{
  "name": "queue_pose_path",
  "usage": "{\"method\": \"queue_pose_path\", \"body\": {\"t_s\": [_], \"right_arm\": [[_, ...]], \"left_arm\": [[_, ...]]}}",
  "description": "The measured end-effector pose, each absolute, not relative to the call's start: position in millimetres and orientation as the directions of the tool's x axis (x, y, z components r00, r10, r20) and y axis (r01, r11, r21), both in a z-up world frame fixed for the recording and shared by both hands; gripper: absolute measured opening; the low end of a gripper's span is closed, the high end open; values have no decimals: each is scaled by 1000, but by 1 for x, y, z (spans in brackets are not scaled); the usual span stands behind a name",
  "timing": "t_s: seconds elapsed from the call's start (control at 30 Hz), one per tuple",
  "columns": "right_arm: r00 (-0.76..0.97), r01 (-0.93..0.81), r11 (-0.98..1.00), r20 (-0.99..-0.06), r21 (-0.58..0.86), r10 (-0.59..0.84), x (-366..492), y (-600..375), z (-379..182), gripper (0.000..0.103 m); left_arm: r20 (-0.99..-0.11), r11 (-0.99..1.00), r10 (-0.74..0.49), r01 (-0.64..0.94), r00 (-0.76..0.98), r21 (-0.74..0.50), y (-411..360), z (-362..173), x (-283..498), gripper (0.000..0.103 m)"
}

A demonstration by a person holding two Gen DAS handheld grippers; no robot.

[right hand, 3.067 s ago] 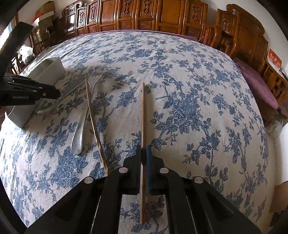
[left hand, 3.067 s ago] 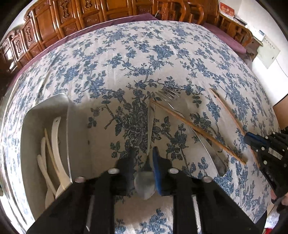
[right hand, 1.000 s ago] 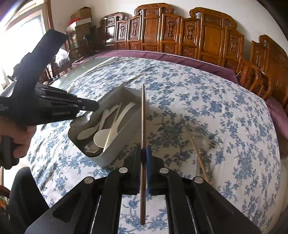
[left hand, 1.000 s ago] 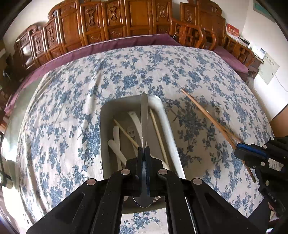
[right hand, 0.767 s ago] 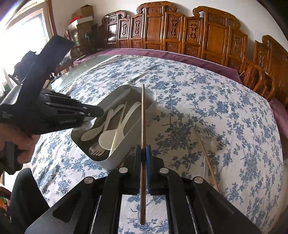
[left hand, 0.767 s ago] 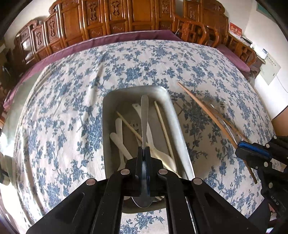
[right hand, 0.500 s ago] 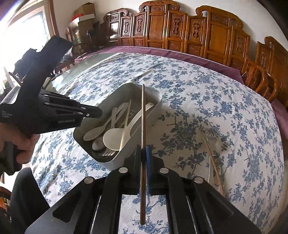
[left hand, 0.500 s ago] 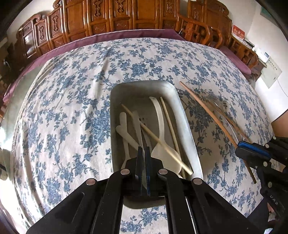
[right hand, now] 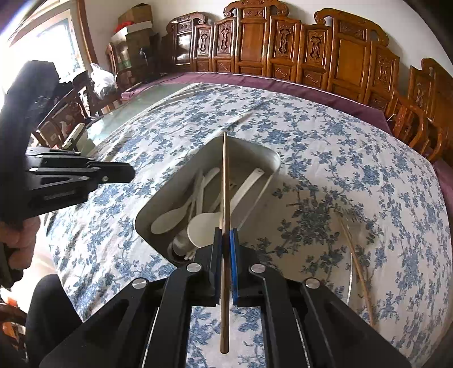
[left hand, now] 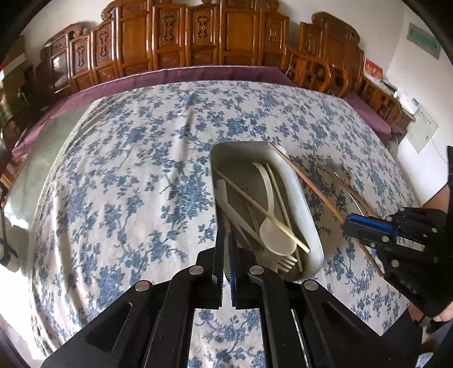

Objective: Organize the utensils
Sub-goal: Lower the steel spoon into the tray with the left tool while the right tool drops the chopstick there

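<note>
1 chopstick (right hand: pixel 224 198) sat clamped between the closed fingers of the right gripper (right hand: pixel 225 249), its shaft running forward above the tray (right hand: pixel 150 218) and its tip over the far rim. Inside the grey tray lay pale spoons (right hand: pixel 170 219), a fork (left hand: pixel 286 261) and 2 light chopsticks (left hand: pixel 254 206), heaped together. Beyond the tray's right side, 1 more chopstick (right hand: pixel 356 269) lay on the cloth beside a metal utensil (right hand: pixel 351 278) that was too blurred to name.

At the tray's left, the left gripper (left hand: pixel 226 254) had its fingers pressed together with nothing between them, poised over the near left corner of the tray. A hand (right hand: pixel 19 240) showed at the left edge of the right wrist view, gripping that tool's handle.

A white tablecloth (left hand: pixel 127 169) with blue flowers covered most of the table, slightly creased toward the far side. Past its left edge a bare glass top (right hand: pixel 119 124) showed, and a purple cloth (left hand: pixel 170 76) edged the far side. Carved wooden chairs (right hand: pixel 254 51) lined the wall behind. Cardboard boxes (right hand: pixel 133 19) were stacked in the far left corner near a bright window (right hand: pixel 42 51), and the walls were white.
</note>
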State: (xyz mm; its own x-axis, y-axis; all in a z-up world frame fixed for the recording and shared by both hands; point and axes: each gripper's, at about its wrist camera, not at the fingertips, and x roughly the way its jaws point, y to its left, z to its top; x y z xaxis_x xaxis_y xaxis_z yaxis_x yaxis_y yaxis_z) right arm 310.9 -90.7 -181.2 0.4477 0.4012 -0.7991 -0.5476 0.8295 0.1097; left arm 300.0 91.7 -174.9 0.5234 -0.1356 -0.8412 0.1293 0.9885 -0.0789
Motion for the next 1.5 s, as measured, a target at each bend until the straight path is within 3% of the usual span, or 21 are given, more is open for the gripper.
{"method": "queue_pose_path", "body": {"t_s": [0.17, 0.27, 0.93, 1.17, 1.33, 1.5], "right_arm": [[430, -544, 831, -813, 114, 393, 314, -74, -185, 6], [420, -541, 834, -823, 111, 382, 316, -65, -189, 6], [393, -508, 856, -861, 90, 324, 362, -21, -213, 6], [410, -452, 886, -857, 106, 312, 370, -25, -222, 6], [373, -416, 882, -843, 221, 387, 375, -30, -231, 7], [361, -445, 861, -830, 247, 425, 372, -26, -231, 7]], "left_arm": [[-824, 990, -132, 112, 551, -84, 109, -170, 289, 4], [-817, 991, -131, 107, 561, -86, 117, -169, 286, 13], [-800, 991, -136, 95, 584, -99, 141, -163, 282, 15], [-794, 991, -132, 94, 593, -94, 137, -162, 283, 44], [-786, 995, -100, 79, 610, -65, 138, -160, 283, 61], [-797, 996, -87, 68, 597, -58, 142, -166, 285, 61]]}}
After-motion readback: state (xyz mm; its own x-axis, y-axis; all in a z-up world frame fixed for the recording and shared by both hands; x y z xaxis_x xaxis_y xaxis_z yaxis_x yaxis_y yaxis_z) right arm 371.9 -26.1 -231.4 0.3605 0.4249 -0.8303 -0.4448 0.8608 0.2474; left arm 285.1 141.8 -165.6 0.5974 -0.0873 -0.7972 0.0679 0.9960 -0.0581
